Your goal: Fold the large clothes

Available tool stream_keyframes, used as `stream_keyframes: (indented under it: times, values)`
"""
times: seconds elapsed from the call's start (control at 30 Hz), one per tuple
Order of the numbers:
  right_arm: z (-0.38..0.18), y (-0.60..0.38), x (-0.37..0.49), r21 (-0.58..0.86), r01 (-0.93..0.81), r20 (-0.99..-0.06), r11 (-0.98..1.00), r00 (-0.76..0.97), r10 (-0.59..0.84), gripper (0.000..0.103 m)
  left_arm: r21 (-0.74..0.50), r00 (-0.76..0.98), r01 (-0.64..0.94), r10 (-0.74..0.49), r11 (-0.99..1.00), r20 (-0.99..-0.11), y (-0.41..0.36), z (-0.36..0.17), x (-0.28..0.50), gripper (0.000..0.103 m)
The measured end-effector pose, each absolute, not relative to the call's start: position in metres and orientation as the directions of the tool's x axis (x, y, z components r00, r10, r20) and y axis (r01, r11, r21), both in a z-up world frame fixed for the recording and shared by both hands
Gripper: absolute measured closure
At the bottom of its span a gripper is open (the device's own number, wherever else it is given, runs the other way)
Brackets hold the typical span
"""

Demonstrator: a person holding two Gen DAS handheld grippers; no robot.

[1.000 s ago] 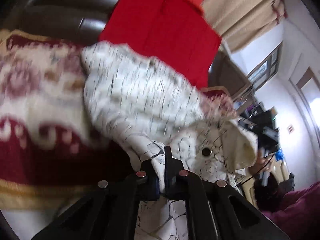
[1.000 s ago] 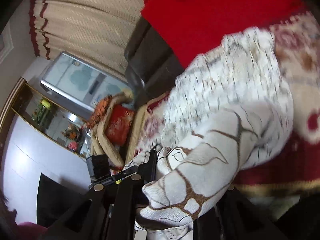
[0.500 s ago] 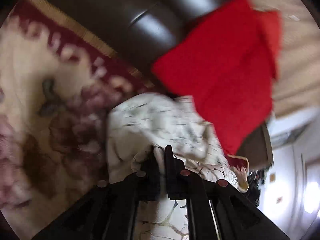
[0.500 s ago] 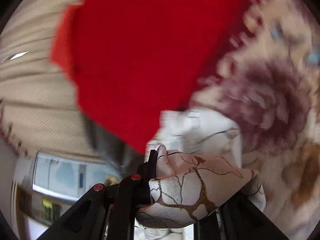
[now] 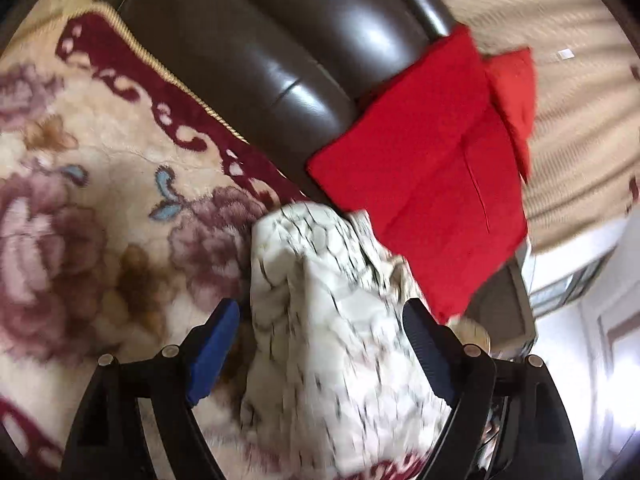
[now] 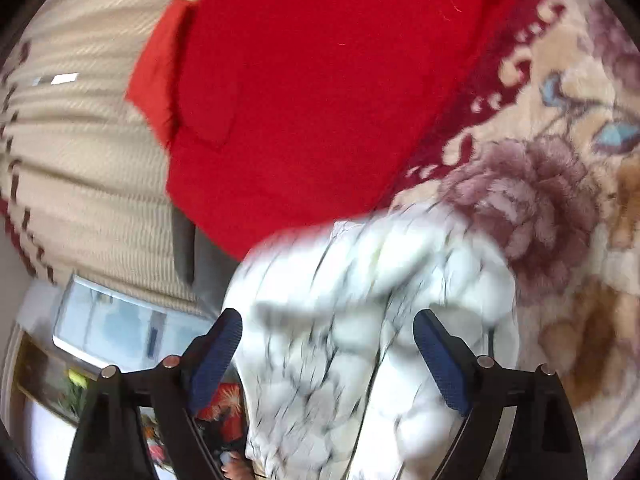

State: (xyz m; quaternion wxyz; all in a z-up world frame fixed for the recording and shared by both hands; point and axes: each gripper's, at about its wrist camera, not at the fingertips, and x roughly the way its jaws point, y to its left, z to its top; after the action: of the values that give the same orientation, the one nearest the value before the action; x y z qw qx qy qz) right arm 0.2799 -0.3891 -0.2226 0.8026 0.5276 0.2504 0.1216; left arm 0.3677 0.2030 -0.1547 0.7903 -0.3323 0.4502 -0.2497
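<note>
Both tongs are spread wide: the left gripper (image 5: pixel 320 344) and the right gripper (image 6: pixel 326 350) have just been opening, and the white crackle-patterned garment (image 5: pixel 332 320) bunches between each pair of blue pads, nothing pinching it. It lies blurred in a heap on the floral blanket (image 5: pixel 100 208), whose cream field runs open to the left in the left view and to the right in the right view. Beyond the heap, the blanket's dark red border meets the brown leather sofa back (image 5: pixel 260 40). A red cloth (image 6: pixel 320 80) drapes there, its lower edge just over the garment's far end. Farther off, beige curtains (image 6: pixel 80 184).
</note>
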Motion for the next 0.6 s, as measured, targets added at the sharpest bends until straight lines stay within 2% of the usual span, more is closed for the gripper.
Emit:
stream_keyframes:
  times: [0.2, 0.27, 0.3, 0.33, 0.37, 0.4, 0.43, 0.47, 0.5, 0.6]
  values:
    - [-0.207, -0.33, 0.271, 0.873, 0.001, -0.318, 0.488, 0.76, 0.567, 0.014, -0.622, 0.414, 0.217, -0.648, 0.752, -0.639, 0.163, -0.157, 0.338, 0.019]
    - [-0.206, -0.312, 0.276, 0.832, 0.036, -0.393, 0.553, 0.742, 0.544, 0.014, -0.602, 0.413, 0.245, -0.644, 0.76, -0.644, 0.153, -0.16, 0.334, 0.035]
    - [-0.206, -0.304, 0.279, 0.811, 0.047, -0.423, 0.584, 0.736, 0.528, 0.015, -0.59, 0.407, 0.253, -0.637, 0.767, -0.654, 0.148, -0.162, 0.335, 0.055]
    - [-0.206, -0.299, 0.283, 0.794, 0.056, -0.445, 0.605, 0.732, 0.516, 0.016, -0.562, 0.411, 0.258, -0.615, 0.786, -0.673, 0.143, -0.163, 0.337, 0.066]
    - [-0.206, -0.296, 0.285, 0.786, 0.061, -0.457, 0.615, 0.727, 0.512, 0.02, -0.538, 0.412, 0.267, -0.599, 0.8, -0.687, 0.14, -0.163, 0.336, 0.068]
    - [-0.207, -0.293, 0.288, 0.774, 0.067, -0.474, 0.63, 0.721, 0.505, 0.023, -0.521, 0.408, 0.281, -0.591, 0.806, -0.696, 0.138, -0.163, 0.337, 0.076]
    - [-0.206, -0.29, 0.29, 0.749, 0.081, -0.501, 0.658, 0.718, 0.483, 0.036, -0.52, 0.408, 0.286, -0.593, 0.805, -0.694, 0.138, -0.161, 0.336, 0.083]
    - [-0.205, -0.288, 0.291, 0.728, 0.087, -0.522, 0.68, 0.714, 0.467, 0.06, -0.536, 0.402, 0.288, -0.608, 0.794, -0.685, 0.141, -0.159, 0.337, 0.085]
    - [-0.204, -0.287, 0.294, 0.704, 0.091, -0.546, 0.704, 0.704, 0.454, 0.067, -0.556, 0.394, 0.29, -0.626, 0.779, -0.673, 0.144, -0.158, 0.338, 0.088]
    - [-0.196, -0.29, 0.295, 0.692, 0.072, -0.542, 0.718, 0.709, 0.451, 0.075, -0.613, 0.369, 0.296, -0.68, 0.733, -0.634, 0.157, -0.146, 0.346, 0.091]
